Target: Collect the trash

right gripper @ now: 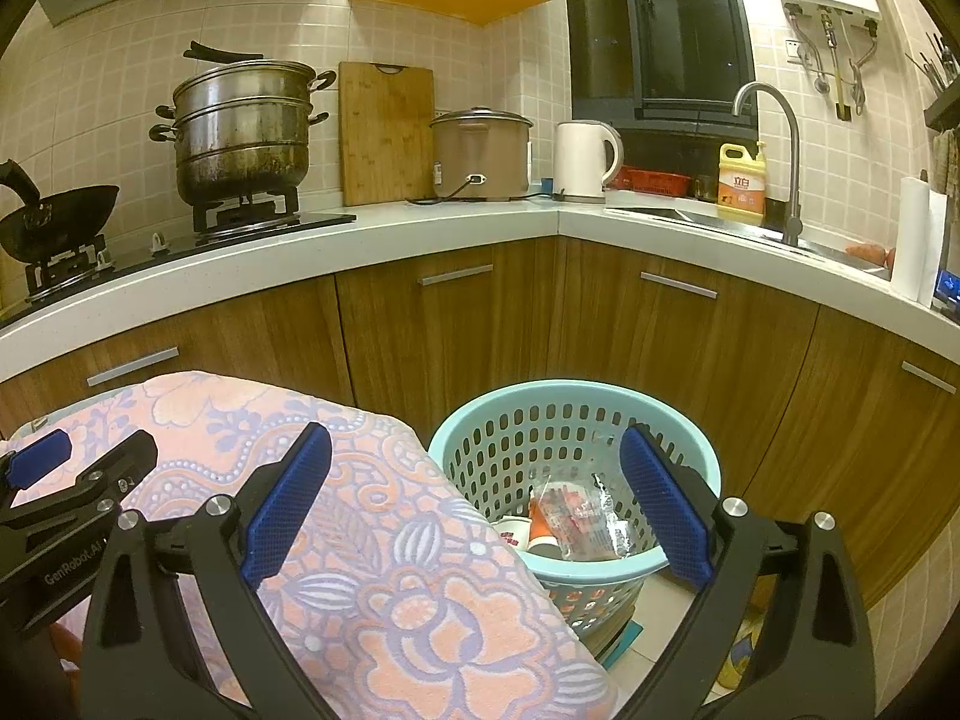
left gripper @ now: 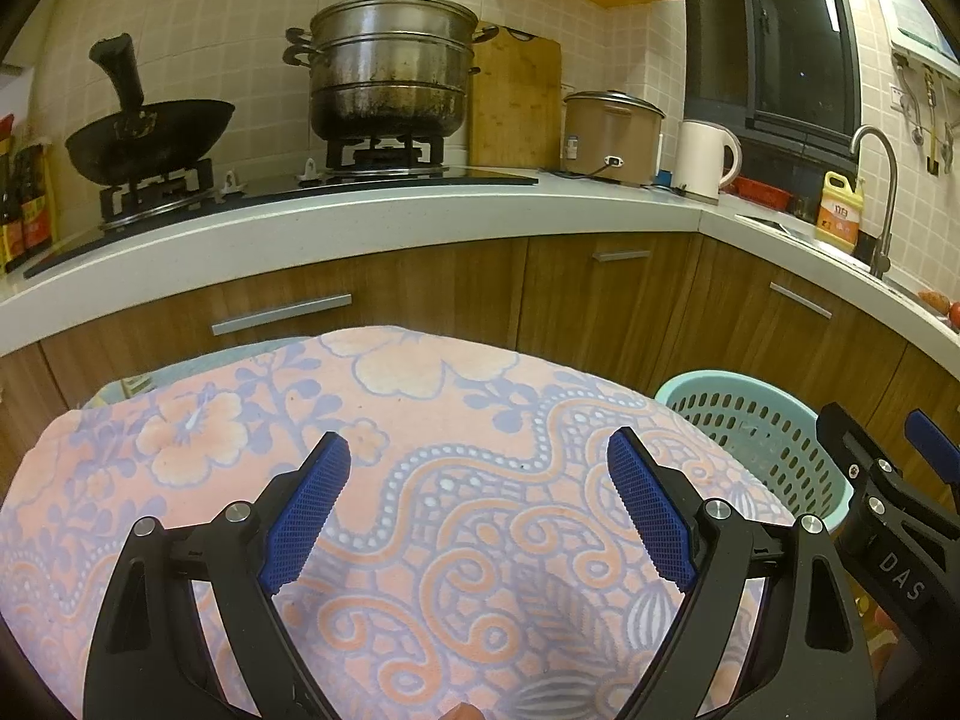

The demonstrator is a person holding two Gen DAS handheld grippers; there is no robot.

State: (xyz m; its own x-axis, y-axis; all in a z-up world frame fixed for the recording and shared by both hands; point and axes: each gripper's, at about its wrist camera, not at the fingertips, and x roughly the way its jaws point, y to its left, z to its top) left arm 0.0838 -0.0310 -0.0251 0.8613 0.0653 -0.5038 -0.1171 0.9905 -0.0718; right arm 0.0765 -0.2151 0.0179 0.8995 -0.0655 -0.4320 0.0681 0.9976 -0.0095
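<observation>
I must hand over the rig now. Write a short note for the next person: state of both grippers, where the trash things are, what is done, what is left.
Left gripper: open, empty, over the pink and purple floral cloth.
Right gripper: open, empty, at the cloth's edge, facing the light blue perforated plastic basket.
Trash: a crinkled clear plastic wrapper and a white paper cup lie inside the basket on the floor beside the cloth-covered surface.
Done: those pieces are in the basket.
Left: no trash shows on the cloth in either view; check outside the views before stopping.
</observation>
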